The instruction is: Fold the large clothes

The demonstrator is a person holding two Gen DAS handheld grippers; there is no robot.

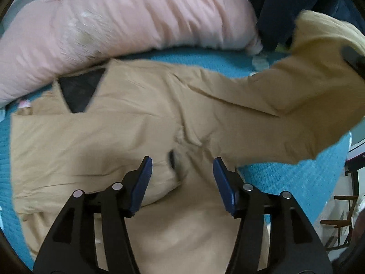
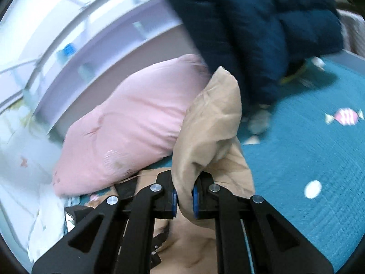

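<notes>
Your right gripper holds the tan coat's sleeve pinched and lifted beside the pink pillow, while your left gripper hangs wide open over the coat body, so the sleeve's long axis runs back toward the left jaws.
</notes>
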